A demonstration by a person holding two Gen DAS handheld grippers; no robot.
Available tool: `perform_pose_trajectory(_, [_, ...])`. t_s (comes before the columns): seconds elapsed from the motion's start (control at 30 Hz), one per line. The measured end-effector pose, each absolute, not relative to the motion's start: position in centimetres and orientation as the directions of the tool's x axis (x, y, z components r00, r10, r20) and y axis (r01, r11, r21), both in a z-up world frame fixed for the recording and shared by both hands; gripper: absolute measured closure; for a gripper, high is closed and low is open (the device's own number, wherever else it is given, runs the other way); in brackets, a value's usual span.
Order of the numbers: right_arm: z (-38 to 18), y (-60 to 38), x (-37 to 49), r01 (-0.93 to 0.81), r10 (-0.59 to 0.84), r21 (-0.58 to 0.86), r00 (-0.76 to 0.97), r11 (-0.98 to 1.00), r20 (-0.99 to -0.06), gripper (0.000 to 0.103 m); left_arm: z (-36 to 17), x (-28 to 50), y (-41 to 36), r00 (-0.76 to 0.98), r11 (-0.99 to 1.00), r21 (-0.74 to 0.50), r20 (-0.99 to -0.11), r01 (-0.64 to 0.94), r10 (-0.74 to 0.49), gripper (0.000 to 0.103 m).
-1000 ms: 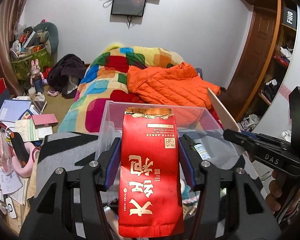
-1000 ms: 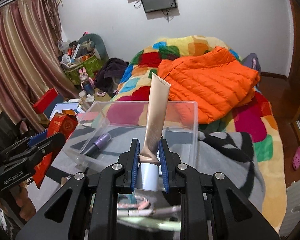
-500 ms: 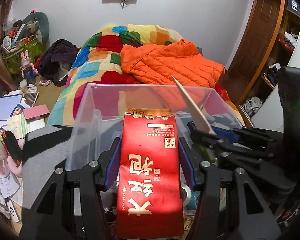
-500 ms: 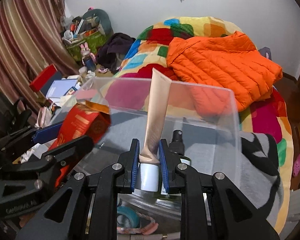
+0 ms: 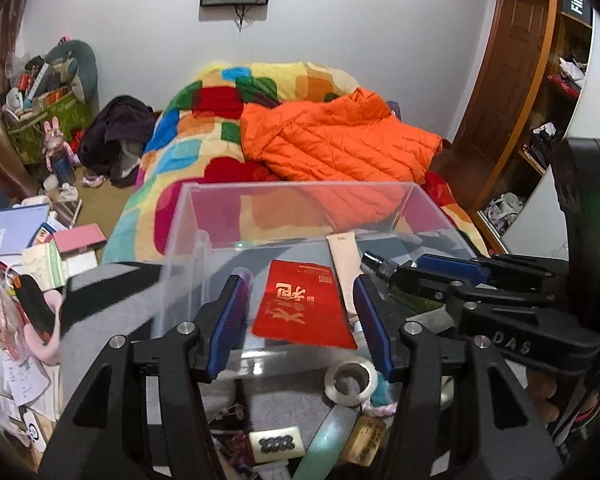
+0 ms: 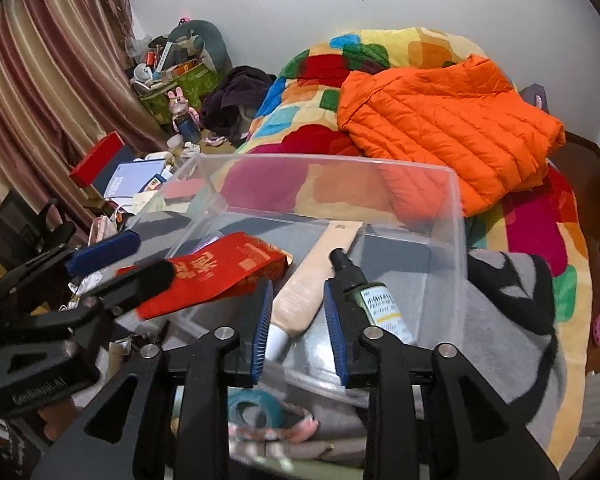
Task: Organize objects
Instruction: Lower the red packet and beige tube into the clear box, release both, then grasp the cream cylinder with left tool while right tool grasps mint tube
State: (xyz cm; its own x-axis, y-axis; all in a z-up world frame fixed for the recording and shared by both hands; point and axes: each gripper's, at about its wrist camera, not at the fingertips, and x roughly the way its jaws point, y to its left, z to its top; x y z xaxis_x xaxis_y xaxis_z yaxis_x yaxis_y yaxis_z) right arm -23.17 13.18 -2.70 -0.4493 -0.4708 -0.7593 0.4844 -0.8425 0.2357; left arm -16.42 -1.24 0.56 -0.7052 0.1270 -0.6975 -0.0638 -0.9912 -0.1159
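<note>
Both claws spread, nothing gripped: left gripper (image 5: pixel 302 316), right gripper (image 6: pixel 296 330). Red packet (image 5: pixel 302 306) and beige tube (image 6: pixel 312 280) seen inside clear box (image 6: pixel 458 240), beside dropper bottle (image 6: pixel 374 298). Tape roll (image 5: pixel 350 378) and small clutter at 6 o'clock judged left unsorted.

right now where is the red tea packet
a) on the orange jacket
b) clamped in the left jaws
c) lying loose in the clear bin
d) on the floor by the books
c: the red tea packet lies inside the clear bin, beside the beige tube, and the left gripper has its jaws spread apart with nothing touching them.
</note>
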Motion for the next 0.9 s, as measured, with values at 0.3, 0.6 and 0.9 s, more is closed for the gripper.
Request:
perform_pose_trajectory(0.3, [-0.6,15.3,-19.6,0.477,-0.422,0.151,-0.534,-0.866,-0.733,0.051,2.0,-12.8,-3.0,-0.728,-0.995,-0.085,-0.68,-0.045,0.091,0.026])
perform_pose_trajectory(0.6, [-1.5,17.9,-16.2,0.473,-0.381,0.1,-0.546,-0.875,-0.746,0.043,-1.5,-9.5,-4.7,-0.657,-0.999,-0.047,-0.752,-0.015,0.045,0.025])
perform_pose_trajectory(0.9, [-6.2,19.5,-14.8,0.506,-0.381,0.129,-0.434,-0.853,-0.816,0.043,-5.5,-6.0,-5.5,-0.567,-0.997,-0.074,-0.822,0.034,0.041,0.025])
